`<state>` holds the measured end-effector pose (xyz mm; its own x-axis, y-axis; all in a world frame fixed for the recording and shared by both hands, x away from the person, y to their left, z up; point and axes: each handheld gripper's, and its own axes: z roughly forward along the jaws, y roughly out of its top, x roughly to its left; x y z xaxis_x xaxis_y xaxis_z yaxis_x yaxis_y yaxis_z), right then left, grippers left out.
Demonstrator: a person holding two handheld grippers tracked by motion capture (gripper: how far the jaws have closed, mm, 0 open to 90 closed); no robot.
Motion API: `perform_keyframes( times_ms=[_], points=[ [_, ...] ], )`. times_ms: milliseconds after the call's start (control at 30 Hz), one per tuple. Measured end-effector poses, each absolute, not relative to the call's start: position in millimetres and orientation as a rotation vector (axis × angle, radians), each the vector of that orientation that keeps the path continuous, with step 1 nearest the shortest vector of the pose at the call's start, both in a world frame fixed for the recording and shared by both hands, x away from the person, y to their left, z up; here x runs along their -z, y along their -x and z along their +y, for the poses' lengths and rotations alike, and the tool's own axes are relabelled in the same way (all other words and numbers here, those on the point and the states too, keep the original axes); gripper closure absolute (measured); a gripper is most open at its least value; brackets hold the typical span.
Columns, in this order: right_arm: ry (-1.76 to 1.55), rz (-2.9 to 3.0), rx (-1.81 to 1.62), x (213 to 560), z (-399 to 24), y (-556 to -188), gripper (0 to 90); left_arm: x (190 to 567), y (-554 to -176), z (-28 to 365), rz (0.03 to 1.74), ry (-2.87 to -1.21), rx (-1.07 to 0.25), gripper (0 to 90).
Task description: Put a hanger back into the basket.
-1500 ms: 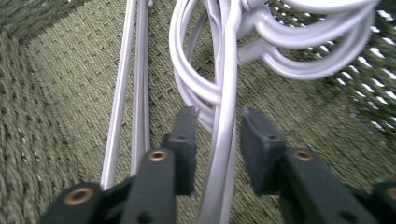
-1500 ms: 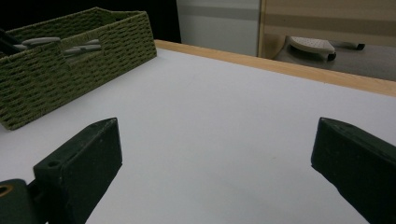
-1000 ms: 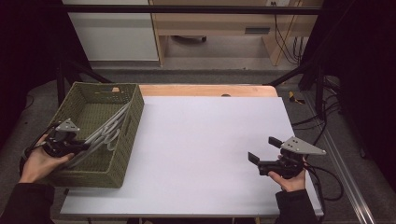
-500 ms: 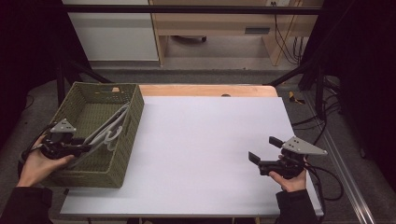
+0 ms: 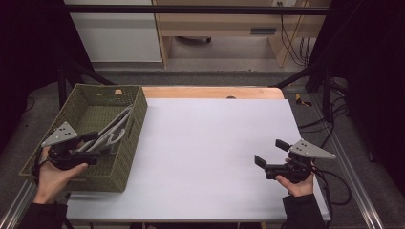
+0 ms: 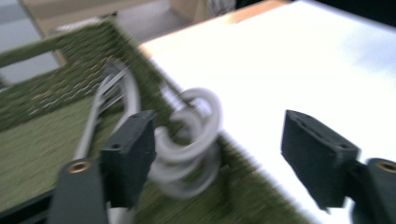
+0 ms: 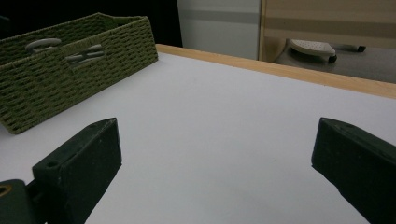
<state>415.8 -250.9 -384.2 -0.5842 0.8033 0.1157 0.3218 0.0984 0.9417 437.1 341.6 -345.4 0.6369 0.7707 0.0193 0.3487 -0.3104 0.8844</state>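
While the left tool (image 5: pixel 90 151) hovers over the near end of the green woven basket (image 5: pixel 129 143), its jaws have just been opening and now stand released, with the grey hangers (image 5: pixel 111 134) lying inside the basket, their looped hooks just ahead of the jaws and untouched. Its hand (image 5: pixel 55 174) grips it from the basket's near left corner. Well apart from the basket, the right tool (image 5: pixel 270 160) rests low over the white table (image 5: pixel 210 143), jaws spread wide, holding nothing.
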Motion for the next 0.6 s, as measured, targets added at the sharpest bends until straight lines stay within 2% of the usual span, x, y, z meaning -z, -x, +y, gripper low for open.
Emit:
perform_keyframes(
  times_ms=[267, 600],
  points=[
    [-1.097, 1.951, -1.501, 384, -253, -415, 1.8, 350, -421, 301, 0.824, -1.821, -0.523, 11.0],
    [-1.095, 1.941, -1.515, 383, -255, -414, 1.8, 362, -413, 276, 0.808, -1.799, -0.505, 7.7]
  ],
)
